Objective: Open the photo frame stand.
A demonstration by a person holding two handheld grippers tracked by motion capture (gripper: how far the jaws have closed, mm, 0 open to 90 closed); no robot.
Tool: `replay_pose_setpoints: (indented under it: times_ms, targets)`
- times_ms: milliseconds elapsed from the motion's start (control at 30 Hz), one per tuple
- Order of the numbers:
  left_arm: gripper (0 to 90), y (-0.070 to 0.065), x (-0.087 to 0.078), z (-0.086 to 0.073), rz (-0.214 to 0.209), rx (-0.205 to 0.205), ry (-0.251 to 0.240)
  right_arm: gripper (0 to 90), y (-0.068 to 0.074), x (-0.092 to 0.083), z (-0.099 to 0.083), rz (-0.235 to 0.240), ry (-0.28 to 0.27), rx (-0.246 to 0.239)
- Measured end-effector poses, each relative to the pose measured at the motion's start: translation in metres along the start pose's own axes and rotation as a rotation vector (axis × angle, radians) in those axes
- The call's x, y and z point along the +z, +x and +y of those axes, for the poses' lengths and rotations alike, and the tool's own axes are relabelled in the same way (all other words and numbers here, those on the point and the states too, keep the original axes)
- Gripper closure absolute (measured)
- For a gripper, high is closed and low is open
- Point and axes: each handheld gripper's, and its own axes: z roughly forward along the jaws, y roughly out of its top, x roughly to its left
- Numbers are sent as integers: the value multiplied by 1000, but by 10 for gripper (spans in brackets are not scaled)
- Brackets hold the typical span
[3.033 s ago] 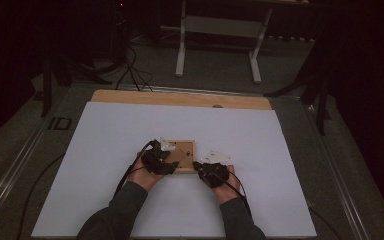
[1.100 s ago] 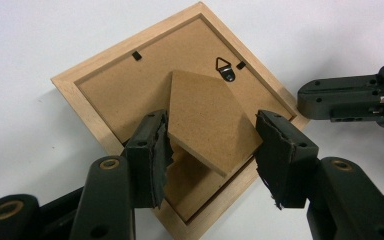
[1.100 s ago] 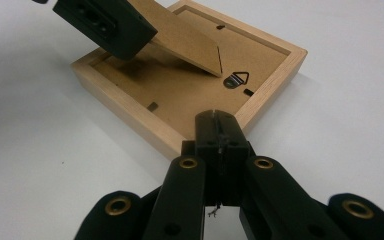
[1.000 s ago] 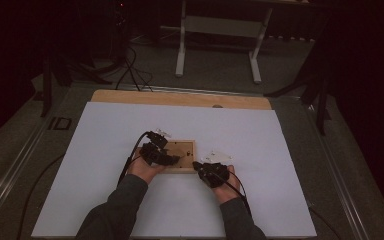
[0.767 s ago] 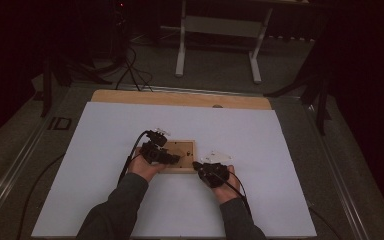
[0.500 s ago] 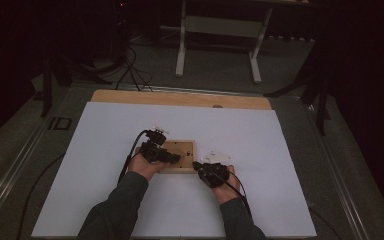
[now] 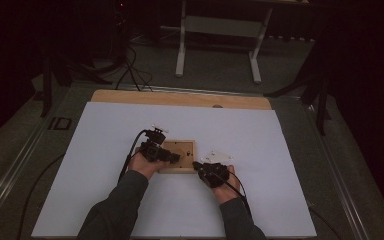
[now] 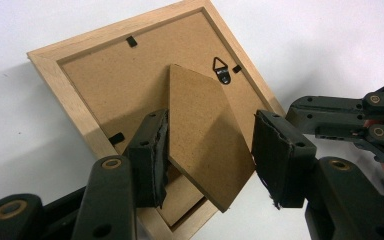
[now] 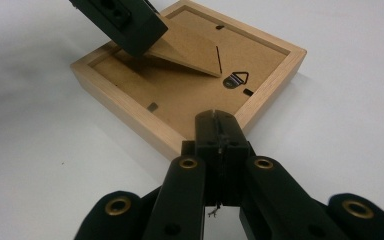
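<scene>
A light wooden picture frame (image 7: 186, 148) lies face down on the white sheet, its brown backing (image 8: 95, 75) up. My left gripper (image 8: 212, 150) is shut across the cardboard easel stand (image 8: 205, 135), one pad on each side edge. The stand (image 9: 190, 50) is tilted up off the backing, with a left pad (image 9: 125, 20) over it. A metal hanger (image 9: 235, 80) sits near the frame's corner. My right gripper (image 9: 219, 125) is shut with nothing between its jaws, its tip at the frame's near rim (image 9: 130, 117). In the high view the left gripper (image 7: 172, 156) and right gripper (image 7: 196, 165) meet at the frame.
The white sheet (image 7: 105, 130) covers most of the table, with a bare wooden strip (image 7: 180, 99) along the far edge. A white-legged stand (image 7: 217, 45) and cables (image 7: 130, 65) lie on the dark floor beyond. Cables trail back from both grippers.
Compared with three seconds ago, my left gripper sits a little farther up over the frame. Over the last second neither hand nor the frame has moved.
</scene>
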Motion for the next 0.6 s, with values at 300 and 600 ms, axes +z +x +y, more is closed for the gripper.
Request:
replay_pose_setpoints:
  times_ms: [300, 600]
  targets:
    - [521, 1, 0, 3, -8, -20, 5, 897, 0, 0, 0, 1, 0, -1]
    - [540, -3, 1, 7, 28, -1, 9, 896, 0, 0, 0, 3, 2, -8]
